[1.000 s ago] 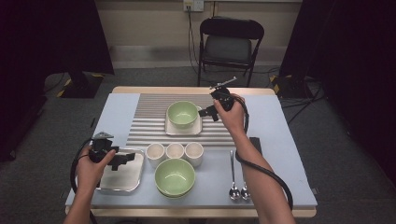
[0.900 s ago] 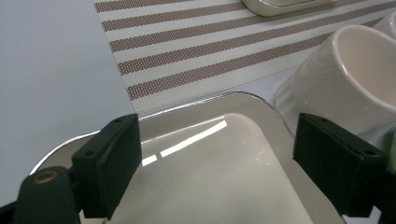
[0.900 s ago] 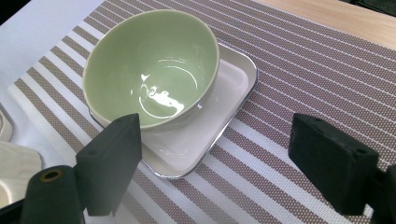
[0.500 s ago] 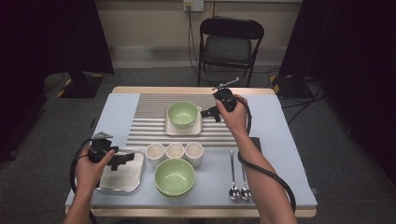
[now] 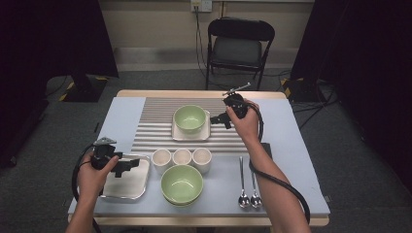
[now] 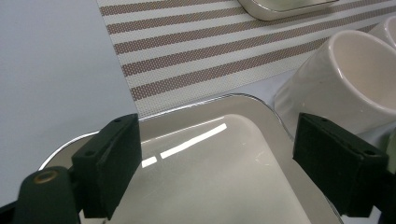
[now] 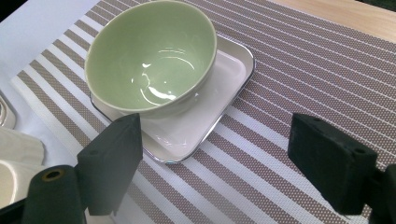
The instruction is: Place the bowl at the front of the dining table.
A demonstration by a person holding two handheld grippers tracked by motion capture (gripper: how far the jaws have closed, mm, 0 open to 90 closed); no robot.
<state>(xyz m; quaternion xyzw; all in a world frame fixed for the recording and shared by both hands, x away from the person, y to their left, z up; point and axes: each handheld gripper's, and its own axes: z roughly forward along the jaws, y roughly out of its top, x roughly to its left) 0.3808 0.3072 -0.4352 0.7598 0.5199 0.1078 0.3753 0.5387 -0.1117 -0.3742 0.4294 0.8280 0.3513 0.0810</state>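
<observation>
A green bowl [image 7: 152,58] is seen in the upper left of the frame, seated on a square tray [image 7: 205,109] laid on a striped mat [image 7: 303,79]. The tongs [image 7: 219,163] are held wide apart at the bottom, nothing gripped. Pale cups [image 7: 14,154] are glimpsed at the left edge.

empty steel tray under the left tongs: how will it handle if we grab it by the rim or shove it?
The steel tray looks thin and shallow, so probably light and stiff. Its mirror finish with bright glare suggests black pads could slip on the rim. It lies flat on the smooth blue table cover, so a push likely slides it, perhaps into the nearest white cup.
</observation>
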